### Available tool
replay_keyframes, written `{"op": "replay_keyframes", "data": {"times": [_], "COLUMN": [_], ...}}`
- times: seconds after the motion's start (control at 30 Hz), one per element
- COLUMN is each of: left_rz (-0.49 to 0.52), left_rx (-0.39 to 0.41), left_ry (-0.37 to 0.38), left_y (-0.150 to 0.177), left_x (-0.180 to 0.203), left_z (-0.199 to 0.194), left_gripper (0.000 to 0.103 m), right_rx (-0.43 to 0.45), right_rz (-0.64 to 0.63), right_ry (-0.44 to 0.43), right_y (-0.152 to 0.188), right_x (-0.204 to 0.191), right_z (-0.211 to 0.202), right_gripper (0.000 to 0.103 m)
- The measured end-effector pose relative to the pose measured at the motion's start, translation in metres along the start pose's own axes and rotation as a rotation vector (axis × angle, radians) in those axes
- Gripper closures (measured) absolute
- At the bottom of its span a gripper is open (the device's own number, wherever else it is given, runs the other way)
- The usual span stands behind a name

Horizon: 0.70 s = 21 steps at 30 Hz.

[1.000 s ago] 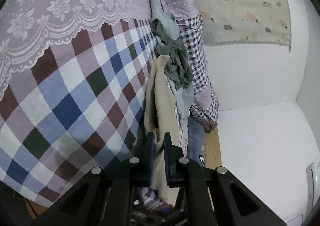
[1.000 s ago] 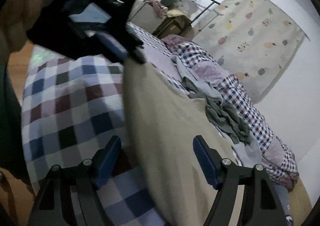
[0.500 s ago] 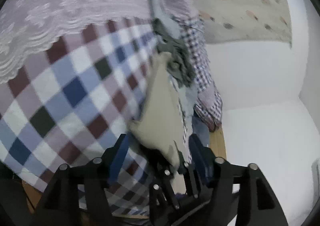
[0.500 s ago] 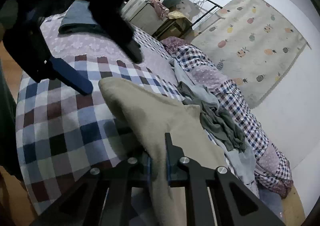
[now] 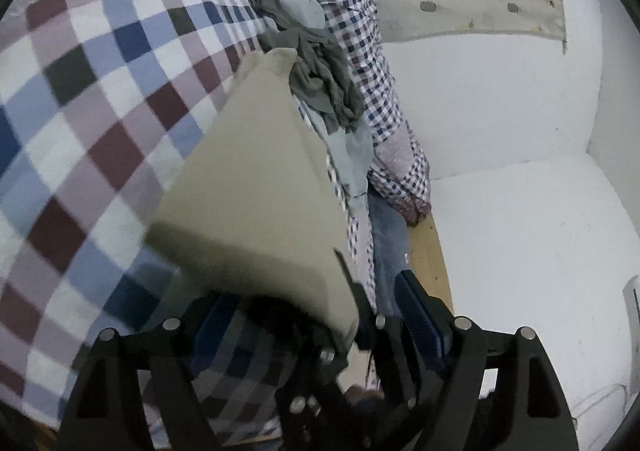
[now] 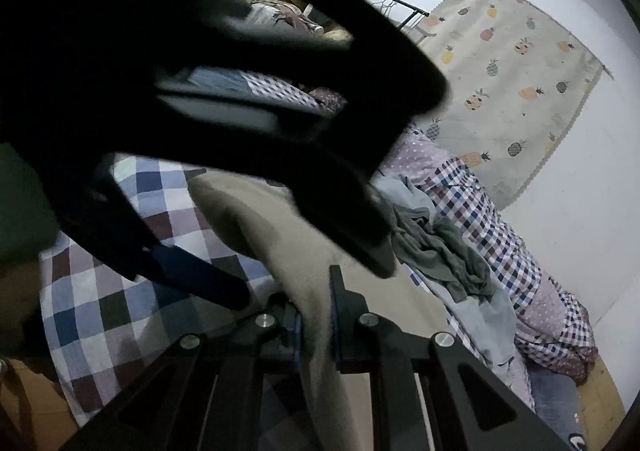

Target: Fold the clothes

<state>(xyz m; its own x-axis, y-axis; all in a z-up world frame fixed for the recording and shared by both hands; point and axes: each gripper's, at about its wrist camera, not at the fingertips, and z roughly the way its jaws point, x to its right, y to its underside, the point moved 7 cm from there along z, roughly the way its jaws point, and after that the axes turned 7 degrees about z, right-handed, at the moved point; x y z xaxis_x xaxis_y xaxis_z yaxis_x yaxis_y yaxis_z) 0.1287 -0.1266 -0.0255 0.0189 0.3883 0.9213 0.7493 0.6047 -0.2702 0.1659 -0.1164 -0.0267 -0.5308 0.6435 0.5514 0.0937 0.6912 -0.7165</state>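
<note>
Cloth is what both claws are working on: a tan garment [image 5: 256,187] is lying across the checked blanket [image 5: 80,123] on the bed, lifted at its near end so it can be folded over. The right claw [image 6: 316,315] is squeezing tight on the near edge of the tan garment, with its 2 fingers pressed together on the fabric. That pinch is holding the edge up off the blanket.

The left claw [image 5: 316,319] is standing wide apart and is gripping nothing. The tan corner is hanging in front of it, between the 2 blue pads [image 5: 418,311]. In the right view it is showing as a big dark shape just above the cloth.

A heap of grey and pale blue clothes [image 5: 320,83] is waiting near the far end of the tan garment, probably for later folding.
</note>
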Motion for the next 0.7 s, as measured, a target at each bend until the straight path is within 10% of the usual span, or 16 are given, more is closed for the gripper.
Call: {"op": "replay_keyframes", "data": {"times": [0.57,0.7], "left_rz": [-0.019,-0.004], "left_rx": [0.051,0.04], "left_ry": [0.023,-0.018], "left_y": [-0.027,-0.029], "left_x": [0.003,0.0], "left_z": [0.015,0.015], "left_gripper": [0.024,0.058], "right_rx": [0.038,0.041], "right_rz": [-0.108,-0.125], "right_ry": [0.013,0.012], "right_y": [-0.004,-0.003], "right_x": [-0.01,-0.013], "right_z": [-0.004,-0.003], "right_gripper": [0.093,0.093]}}
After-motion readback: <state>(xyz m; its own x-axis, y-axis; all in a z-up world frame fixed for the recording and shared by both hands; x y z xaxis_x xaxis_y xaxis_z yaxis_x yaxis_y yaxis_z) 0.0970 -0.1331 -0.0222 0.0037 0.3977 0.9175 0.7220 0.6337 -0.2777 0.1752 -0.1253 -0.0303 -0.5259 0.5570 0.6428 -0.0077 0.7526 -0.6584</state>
